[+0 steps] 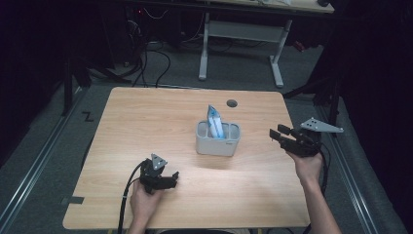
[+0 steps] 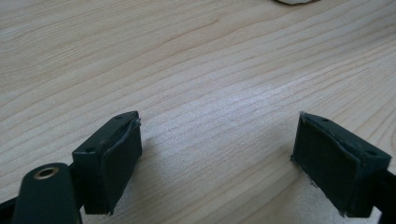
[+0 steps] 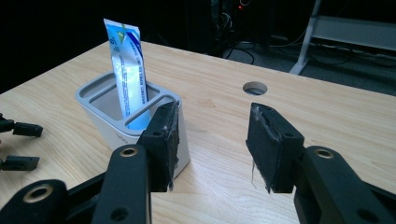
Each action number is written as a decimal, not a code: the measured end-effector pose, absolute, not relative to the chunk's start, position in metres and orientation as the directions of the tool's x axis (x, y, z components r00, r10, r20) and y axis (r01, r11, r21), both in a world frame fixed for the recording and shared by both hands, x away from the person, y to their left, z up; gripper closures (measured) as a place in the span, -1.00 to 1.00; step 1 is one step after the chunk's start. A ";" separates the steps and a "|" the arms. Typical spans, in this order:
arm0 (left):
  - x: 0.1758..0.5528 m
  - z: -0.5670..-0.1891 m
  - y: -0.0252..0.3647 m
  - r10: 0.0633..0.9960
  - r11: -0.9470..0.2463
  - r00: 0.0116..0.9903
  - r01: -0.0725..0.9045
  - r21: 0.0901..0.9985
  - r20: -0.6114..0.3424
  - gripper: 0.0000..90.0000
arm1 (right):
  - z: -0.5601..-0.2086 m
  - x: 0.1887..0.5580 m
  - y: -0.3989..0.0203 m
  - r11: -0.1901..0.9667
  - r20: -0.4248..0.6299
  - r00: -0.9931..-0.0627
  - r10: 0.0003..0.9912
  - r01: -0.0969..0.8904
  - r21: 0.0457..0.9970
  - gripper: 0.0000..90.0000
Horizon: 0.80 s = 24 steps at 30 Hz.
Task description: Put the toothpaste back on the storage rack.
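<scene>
Right gripper (image 1: 278, 135): jaws spread, nothing between them, held off the table's right edge and pointing left toward the holder. In the right gripper view the gap (image 3: 212, 142) frames bare wood, with the left jaw overlapping the holder's near corner (overlap in the picture only, I can't confirm contact). The grey three-cornered plate on top of it sticks out to the right in the high view.

Left gripper (image 1: 168, 179): jaws spread wide, empty, low over the near-left part of the table. The left gripper view (image 2: 217, 154) has only wood grain between the pads (image 2: 116, 165), and both pads look close to the surface.

Holder (image 1: 217, 139): grey, rectangular, split into compartments, standing upright around the middle of the table, between the two grippers and apart from both. Also in the right gripper view (image 3: 107, 119).

Packet (image 1: 214, 122): blue and white, standing upright in the holder with its top well above the rim. In the right gripper view (image 3: 127, 70) it sits in the slot nearer that camera, leaning slightly.

Table (image 1: 146, 122): light wood, with a round hole (image 1: 232, 103) just behind the holder. The tips of the left gripper show at the left edge of the right gripper view (image 3: 21, 144).
</scene>
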<state>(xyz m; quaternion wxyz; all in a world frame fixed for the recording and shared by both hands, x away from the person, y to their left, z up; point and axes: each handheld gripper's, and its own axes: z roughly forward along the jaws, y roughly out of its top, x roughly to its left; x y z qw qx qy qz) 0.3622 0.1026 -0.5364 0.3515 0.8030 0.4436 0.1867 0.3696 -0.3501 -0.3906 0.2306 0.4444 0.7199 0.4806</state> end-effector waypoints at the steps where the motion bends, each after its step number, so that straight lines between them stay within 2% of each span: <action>1: 0.362 -0.536 0.103 0.844 -0.359 0.536 0.581 0.730 -0.012 -0.65 | -0.391 0.369 -0.350 0.145 0.094 -0.499 0.862 0.418 0.897 0.19; 24: 0.362 -0.536 0.103 0.844 -0.359 0.537 0.581 0.730 -0.012 -0.65 | -0.409 0.353 -0.365 0.091 0.151 -0.479 0.865 0.445 0.891 0.23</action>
